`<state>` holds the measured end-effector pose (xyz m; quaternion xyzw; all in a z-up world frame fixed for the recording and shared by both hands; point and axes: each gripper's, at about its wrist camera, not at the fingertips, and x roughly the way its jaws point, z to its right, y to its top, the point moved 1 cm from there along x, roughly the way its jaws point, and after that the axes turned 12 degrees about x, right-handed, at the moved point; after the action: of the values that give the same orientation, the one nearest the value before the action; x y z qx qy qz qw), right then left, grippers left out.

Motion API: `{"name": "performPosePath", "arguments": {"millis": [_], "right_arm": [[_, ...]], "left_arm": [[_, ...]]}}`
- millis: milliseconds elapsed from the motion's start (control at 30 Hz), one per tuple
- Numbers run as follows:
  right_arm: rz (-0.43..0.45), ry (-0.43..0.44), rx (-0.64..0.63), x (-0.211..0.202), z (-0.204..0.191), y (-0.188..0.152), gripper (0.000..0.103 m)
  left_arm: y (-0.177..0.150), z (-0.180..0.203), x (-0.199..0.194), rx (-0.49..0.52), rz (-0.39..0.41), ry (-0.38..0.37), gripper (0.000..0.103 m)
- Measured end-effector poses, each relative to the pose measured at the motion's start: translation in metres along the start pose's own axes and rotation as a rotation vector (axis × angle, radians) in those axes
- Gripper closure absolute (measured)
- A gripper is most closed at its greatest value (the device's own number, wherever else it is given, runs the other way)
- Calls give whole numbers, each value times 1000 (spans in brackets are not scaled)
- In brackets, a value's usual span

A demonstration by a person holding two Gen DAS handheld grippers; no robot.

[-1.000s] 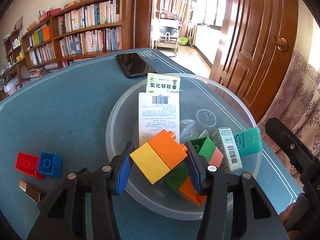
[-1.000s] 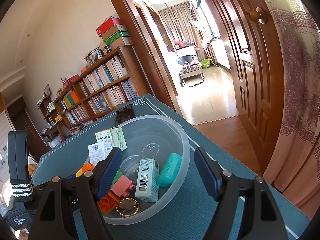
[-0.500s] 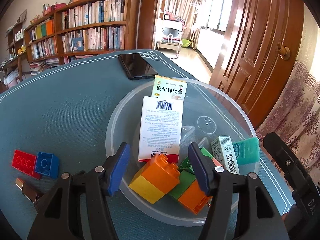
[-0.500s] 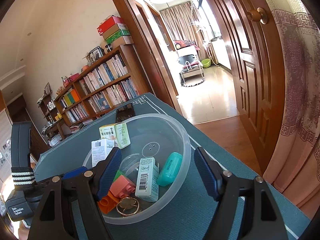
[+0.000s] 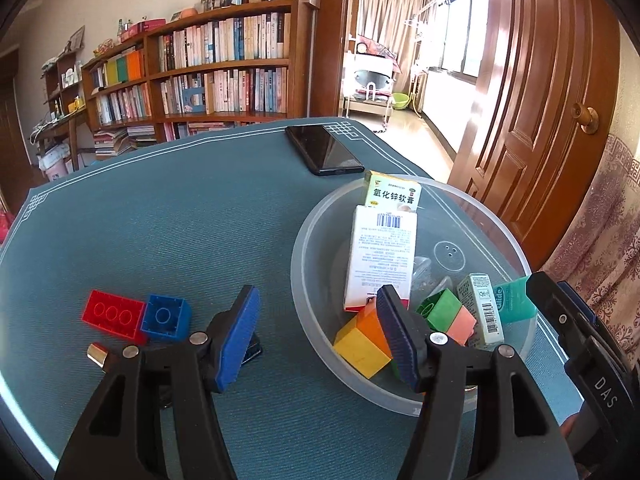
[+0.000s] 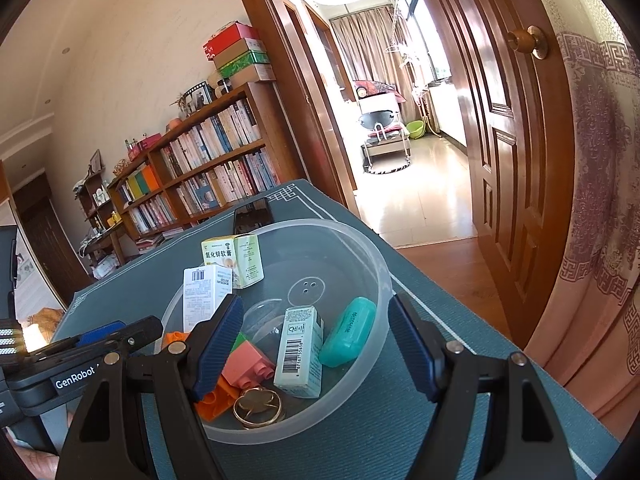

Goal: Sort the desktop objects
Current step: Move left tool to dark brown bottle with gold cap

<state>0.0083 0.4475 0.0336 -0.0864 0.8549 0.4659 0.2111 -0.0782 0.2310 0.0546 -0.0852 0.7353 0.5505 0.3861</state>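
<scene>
Translucent plastic bowl (image 5: 404, 402) sits lower right of the left wrist view on the teal table mat (image 5: 168, 216), already loaded: yellow-orange block (image 5: 360, 344), green-pink block (image 5: 448, 312), white medicine box (image 5: 380, 260), small yellow-green box (image 5: 392, 194), slim barcode box (image 5: 482, 306), teal case (image 5: 514, 300). Left gripper (image 5: 316, 340) spread wide, nothing between its pads, one finger over the mat and the other over the bowl edge. Loose items outside the bowl at lower left: red brick (image 5: 112, 318) touching blue brick (image 5: 166, 316), small metallic piece (image 5: 98, 354) just below them. Black phone (image 5: 324, 154) lies upper centre, well apart. Right gripper (image 6: 316, 340) also wide and empty, hovering over the bowl's near side; gold ring (image 6: 256, 402) and pink block (image 6: 248, 364) visible inside. Step, judged: between placements, block drop looks done. Next move likely calls for swinging the left gripper toward the red/blue pair, straddling one brick without shoving its neighbour, and closing squarely.
</scene>
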Motion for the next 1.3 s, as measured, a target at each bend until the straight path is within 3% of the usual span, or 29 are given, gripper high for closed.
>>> {"name": "performPosePath", "arguments": {"millis": [400, 600, 1033, 1300], "right_arm": [[5, -11, -59, 1, -11, -7, 24], [16, -6, -80, 0, -14, -9, 24], [57, 7, -159, -7, -32, -18, 24], [-24, 82, -188, -17, -56, -32, 23]], "left_arm": [[-18, -22, -8, -8, -37, 107, 39], [-26, -34, -17, -23, -40, 125, 39], [-62, -97, -33, -156, -53, 153, 39], [-78, -120, -35, -220, -61, 132, 39]]}}
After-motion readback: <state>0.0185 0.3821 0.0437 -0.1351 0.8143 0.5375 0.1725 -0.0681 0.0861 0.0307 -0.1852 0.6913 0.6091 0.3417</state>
